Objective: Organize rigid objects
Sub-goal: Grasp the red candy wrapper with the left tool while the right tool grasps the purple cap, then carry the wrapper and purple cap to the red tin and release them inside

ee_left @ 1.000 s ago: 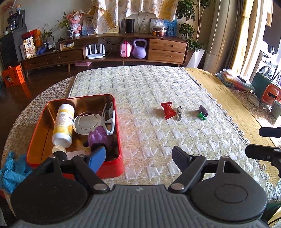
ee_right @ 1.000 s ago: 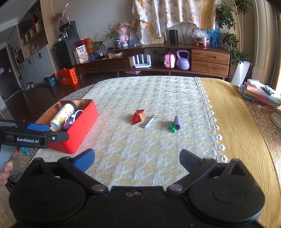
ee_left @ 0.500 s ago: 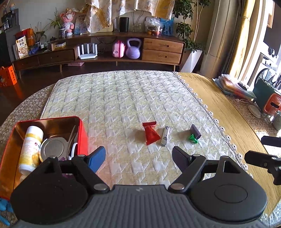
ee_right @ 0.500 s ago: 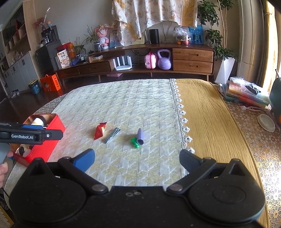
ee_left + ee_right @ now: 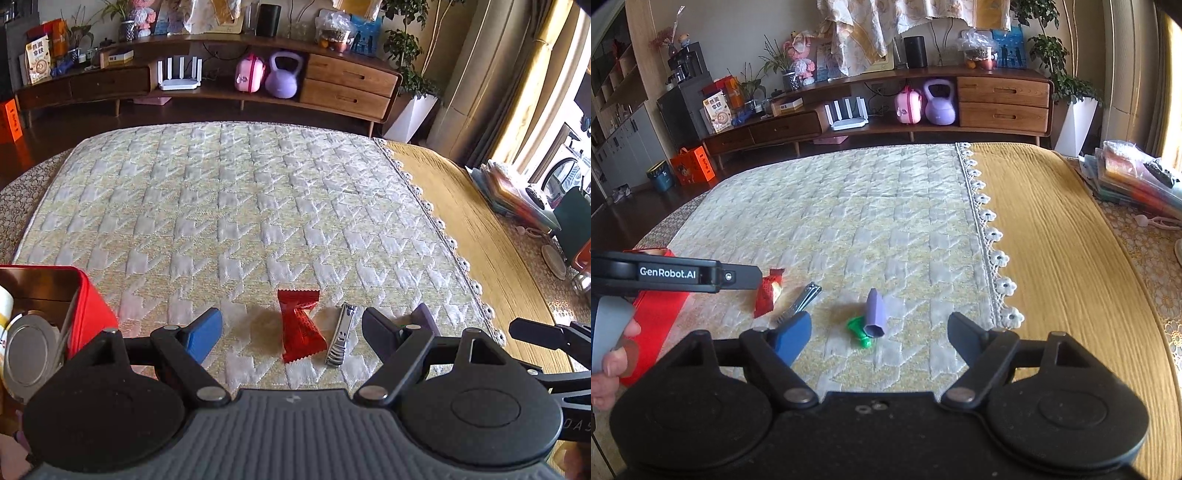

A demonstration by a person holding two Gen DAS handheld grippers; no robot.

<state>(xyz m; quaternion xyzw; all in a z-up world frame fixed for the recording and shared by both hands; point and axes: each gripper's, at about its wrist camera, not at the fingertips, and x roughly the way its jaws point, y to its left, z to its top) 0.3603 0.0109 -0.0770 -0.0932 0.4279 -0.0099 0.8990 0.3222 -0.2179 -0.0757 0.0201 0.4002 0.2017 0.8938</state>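
While the left gripper (image 5: pixel 291 334) hangs with jaws apart and empty, the crinkly red foil sachet (image 5: pixel 300 325) lies directly beyond its tips, with the slim steel nail clipper (image 5: pixel 340 334) just right of the sachet. The right gripper (image 5: pixel 879 334), jaws closing on nothing yet, faces a purple hexagonal plastic tube with green cap (image 5: pixel 873 313), further right of the sachet. Stiff, light and probably slick, the clipper wants pinching across its narrow sides; the red metal tin (image 5: pixel 94 310) sits left of the sachet.

I count one red candy packet (image 5: pixel 300 326), one nail clipper (image 5: pixel 340 335), one purple-and-green toy (image 5: pixel 872 317) and one red tin (image 5: pixel 86 310) on the worktop.
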